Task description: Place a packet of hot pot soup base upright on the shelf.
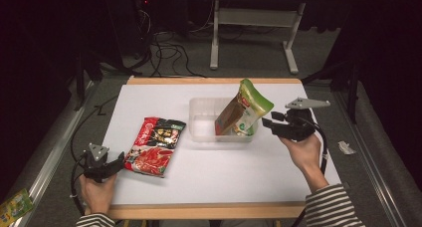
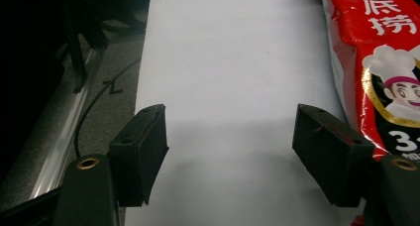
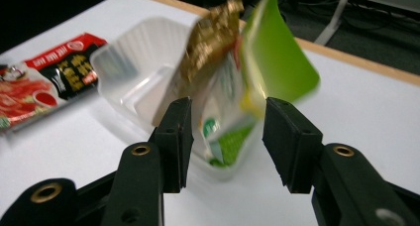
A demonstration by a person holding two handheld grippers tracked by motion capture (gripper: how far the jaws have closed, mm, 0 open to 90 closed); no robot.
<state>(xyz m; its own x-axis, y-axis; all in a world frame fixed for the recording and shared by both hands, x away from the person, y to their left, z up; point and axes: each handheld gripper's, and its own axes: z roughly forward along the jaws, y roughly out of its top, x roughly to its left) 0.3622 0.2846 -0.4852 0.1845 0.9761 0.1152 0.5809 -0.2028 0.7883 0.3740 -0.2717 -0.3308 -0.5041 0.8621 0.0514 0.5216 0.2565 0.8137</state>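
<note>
A clear plastic tub [image 1: 199, 118] [image 3: 130, 67] stands mid-table. A green and brown snack bag [image 1: 244, 110] [image 3: 237, 82] leans upright in its right end. My right gripper [image 1: 268, 123] [image 3: 225, 137] hovers just right of the tub, its jaws apart; the bag shows beyond the gap, untouched by the pads. A red and black sauce packet [image 1: 155, 146] [image 2: 381, 67] [image 3: 34, 82] lies flat left of the tub. My left gripper [image 1: 115, 163] [image 2: 230, 156] rests at the table's front left, open over bare white surface, its right jaw beside the packet's edge.
The white table top [image 1: 224, 167] has a wooden rim. A small green packet [image 1: 14, 204] lies on the floor at the left. Cables [image 1: 169, 53] and a desk frame [image 1: 254, 23] stand beyond the far edge. A scrap [image 1: 347, 147] lies right of the table.
</note>
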